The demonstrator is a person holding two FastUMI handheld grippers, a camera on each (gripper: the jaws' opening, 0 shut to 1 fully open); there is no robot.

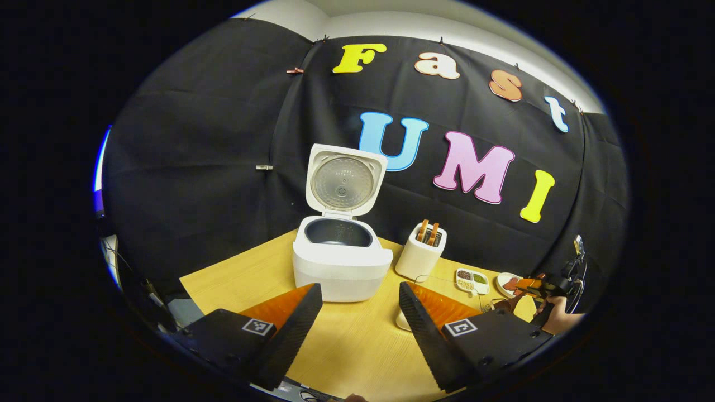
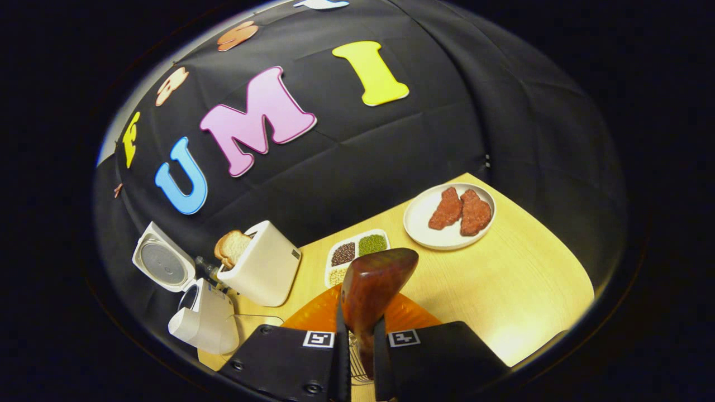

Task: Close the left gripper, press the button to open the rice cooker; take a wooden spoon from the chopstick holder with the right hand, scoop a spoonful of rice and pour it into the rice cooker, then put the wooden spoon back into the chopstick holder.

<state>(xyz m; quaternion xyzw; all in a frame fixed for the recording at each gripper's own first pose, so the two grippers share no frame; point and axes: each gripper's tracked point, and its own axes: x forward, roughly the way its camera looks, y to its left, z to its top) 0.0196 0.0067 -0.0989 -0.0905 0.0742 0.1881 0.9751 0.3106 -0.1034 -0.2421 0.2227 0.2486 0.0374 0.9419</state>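
The white rice cooker [image 1: 341, 262] stands open on the wooden table, its lid [image 1: 343, 181] upright and the dark inner pot bare. My left gripper [image 1: 360, 293] hovers open just in front of it, holding nothing. Off to the left, the cooker [image 2: 204, 321] also appears in the right gripper view. My right gripper [image 2: 360, 340] is shut on the stem of a dark wooden spoon [image 2: 374, 285], whose bowl points up and away. A wire holder [image 2: 353, 363] sits just below, between the fingers. Farther off, a hand [image 1: 558, 318] holds the right gripper [image 1: 539, 287].
A white toaster [image 2: 262, 268] with bread slices stands right of the cooker. Behind the spoon lies a divided dish [image 2: 354, 254] of dark, green and pale grains. A white plate [image 2: 449, 218] holds two reddish pieces of meat. The black cloth wall borders the table's far side.
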